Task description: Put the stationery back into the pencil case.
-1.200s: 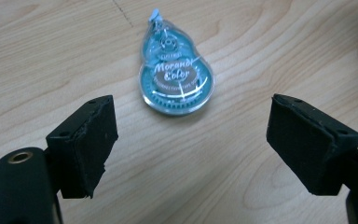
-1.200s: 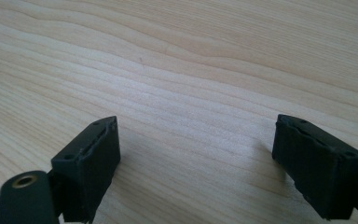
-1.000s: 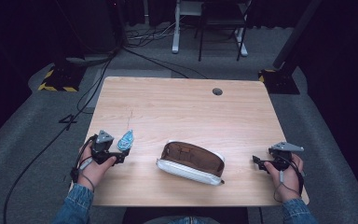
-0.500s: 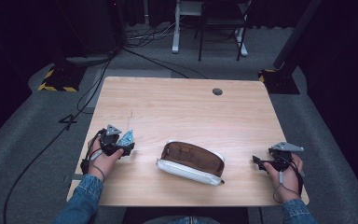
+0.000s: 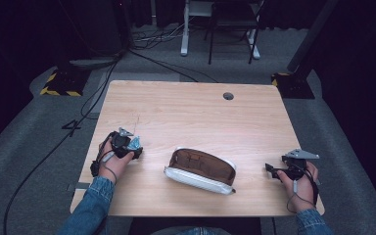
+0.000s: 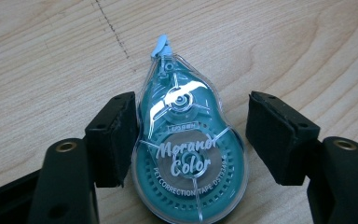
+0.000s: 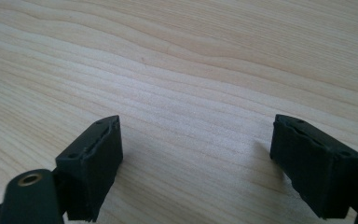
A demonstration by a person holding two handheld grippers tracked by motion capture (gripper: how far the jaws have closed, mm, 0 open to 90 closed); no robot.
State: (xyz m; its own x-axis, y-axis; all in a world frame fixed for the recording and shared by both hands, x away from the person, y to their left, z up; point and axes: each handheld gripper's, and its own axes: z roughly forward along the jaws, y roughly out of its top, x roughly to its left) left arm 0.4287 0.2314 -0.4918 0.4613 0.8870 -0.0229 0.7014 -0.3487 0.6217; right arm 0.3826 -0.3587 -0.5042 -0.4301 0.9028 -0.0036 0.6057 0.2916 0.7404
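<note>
A teal correction tape dispenser (image 6: 189, 154) lies flat on the wooden table (image 5: 200, 117), its tip pointing away from me. My left gripper (image 6: 191, 100) straddles it and its jaws have just been closing. The left pad (image 6: 116, 135) is at the dispenser's side, while a thin gap remains at the right pad (image 6: 279, 135). In the high view the left gripper (image 5: 127, 147) sits at the table's left with the dispenser (image 5: 136, 143) at its tip. My right gripper (image 7: 198, 122) rests open over bare wood, and the high view shows this right gripper (image 5: 270, 170) near the front right.
A brown pouch with a white base (image 5: 200, 170) lies open at the front middle of the table, between the two hands. A round cable hole (image 5: 228, 96) is at the back. Cables and chair legs stand on the floor behind.
The left hand has moved right and slightly down onto the dispenser, and its jaws have narrowed around it. The right hand has stayed still.
</note>
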